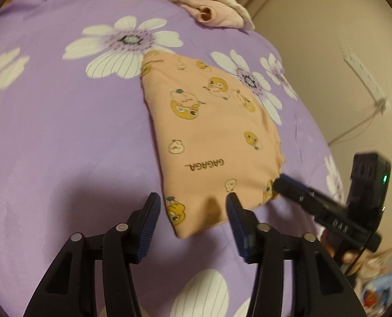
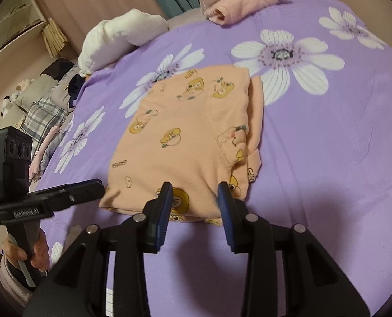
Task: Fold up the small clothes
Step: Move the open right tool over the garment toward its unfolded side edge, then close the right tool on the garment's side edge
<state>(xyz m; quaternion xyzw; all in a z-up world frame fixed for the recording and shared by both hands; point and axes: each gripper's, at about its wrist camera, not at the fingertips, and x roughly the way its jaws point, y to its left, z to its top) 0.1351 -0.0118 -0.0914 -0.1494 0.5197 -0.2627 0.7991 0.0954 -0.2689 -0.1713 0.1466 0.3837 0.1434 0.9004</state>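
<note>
A small peach garment with yellow cartoon prints lies folded flat on the purple flowered bedspread; it also shows in the right wrist view. My left gripper is open, its jaws spread around the garment's near corner, just above it. My right gripper is open at the garment's near edge, jaws either side of the hem. The right gripper shows in the left wrist view touching the garment's right corner. The left gripper shows in the right wrist view at the garment's left corner.
A folded pink and cream garment lies at the far edge of the bed, also in the right wrist view. A white rolled towel and plaid clothes lie at the left. A power strip hangs on the wall.
</note>
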